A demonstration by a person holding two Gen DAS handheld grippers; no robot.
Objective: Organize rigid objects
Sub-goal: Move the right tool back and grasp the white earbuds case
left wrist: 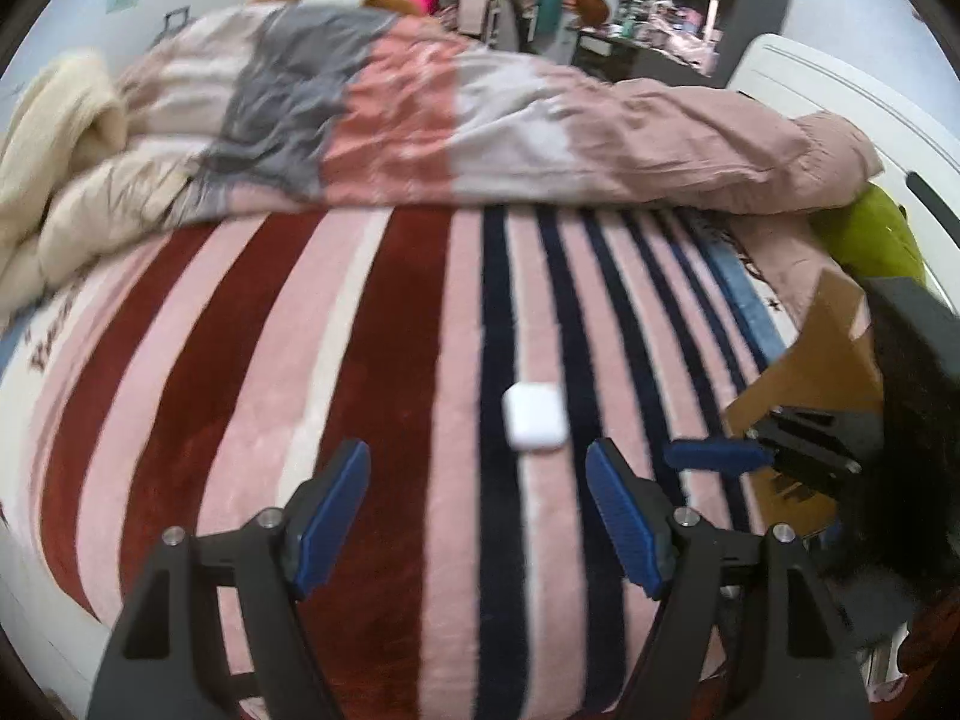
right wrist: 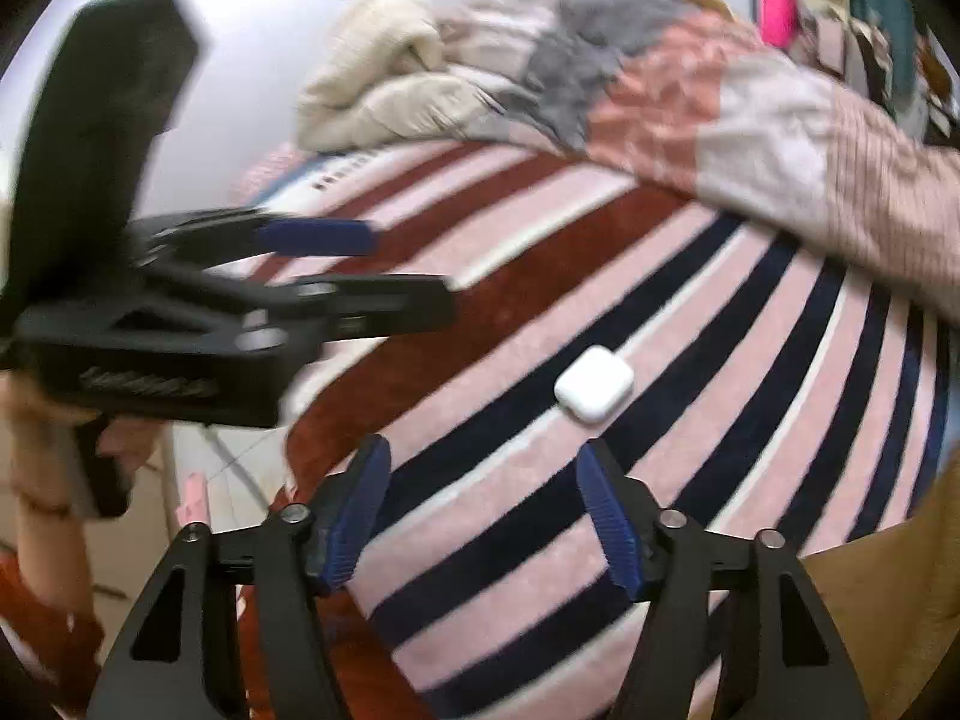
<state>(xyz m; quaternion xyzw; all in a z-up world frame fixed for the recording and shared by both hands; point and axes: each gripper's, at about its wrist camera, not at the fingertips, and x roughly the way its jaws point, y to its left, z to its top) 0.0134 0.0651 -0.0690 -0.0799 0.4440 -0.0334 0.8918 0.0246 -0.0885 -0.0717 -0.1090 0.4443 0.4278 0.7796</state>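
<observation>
A small white earbud case (left wrist: 534, 417) lies on the striped blanket (left wrist: 360, 360), on a pale stripe beside a dark one. My left gripper (left wrist: 477, 462) hovers just short of it, open, with nothing between its blue pads; the case sits slightly right of the gap. In the right wrist view the same case (right wrist: 594, 384) lies ahead and a little right of my right gripper (right wrist: 480, 462), which is also open and empty. The left gripper (right wrist: 396, 270) reaches in from the left of that view, blurred. One blue pad (left wrist: 714, 455) of the right gripper shows at the right of the left wrist view.
A rumpled pink, grey and cream duvet (left wrist: 420, 120) is heaped across the far side of the bed. A brown cardboard box (left wrist: 822, 360) and a green plush (left wrist: 870, 234) sit at the right edge by a white bed frame (left wrist: 840, 90). Cluttered shelves stand behind.
</observation>
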